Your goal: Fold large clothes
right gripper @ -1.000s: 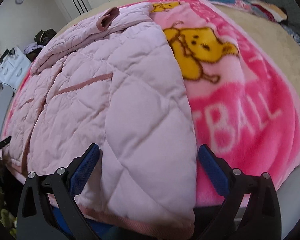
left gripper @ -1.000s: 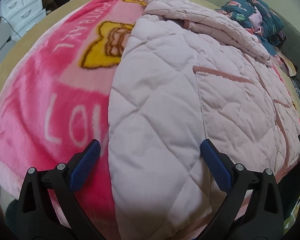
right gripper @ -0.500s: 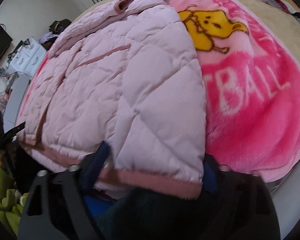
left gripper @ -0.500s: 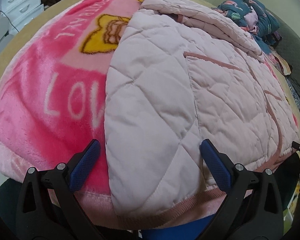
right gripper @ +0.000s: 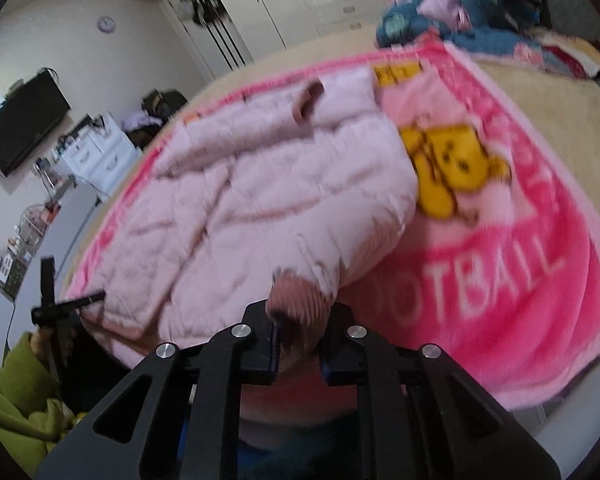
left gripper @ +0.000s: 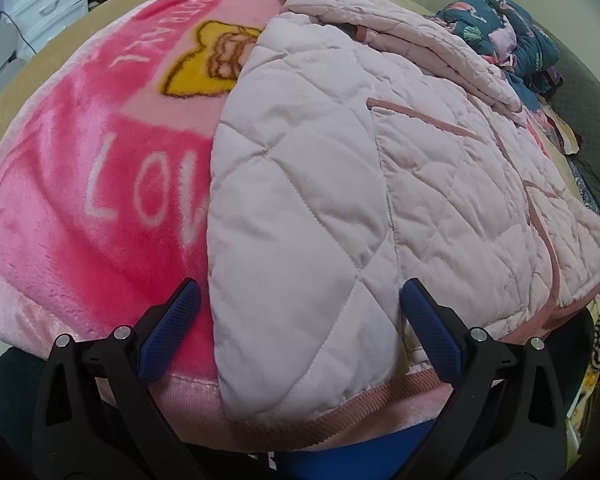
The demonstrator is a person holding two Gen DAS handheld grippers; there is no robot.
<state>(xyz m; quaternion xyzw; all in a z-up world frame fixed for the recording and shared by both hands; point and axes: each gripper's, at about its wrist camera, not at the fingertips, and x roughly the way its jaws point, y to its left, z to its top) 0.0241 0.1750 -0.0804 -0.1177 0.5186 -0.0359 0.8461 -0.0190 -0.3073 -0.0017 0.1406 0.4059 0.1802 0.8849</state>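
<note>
Our right gripper [right gripper: 298, 334] pinches the pink jacket [left gripper: 340, 184] at its near ribbed hem [right gripper: 296, 300]; our left gripper [left gripper: 300, 312] gapes wide

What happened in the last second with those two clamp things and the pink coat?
The right gripper closed on the ribbed hem of the pink jacket and lifted that corner up off the pink blanket. The left gripper stayed open over the jacket's other hem corner, only easing back slightly. The blanket has not moved.
</note>
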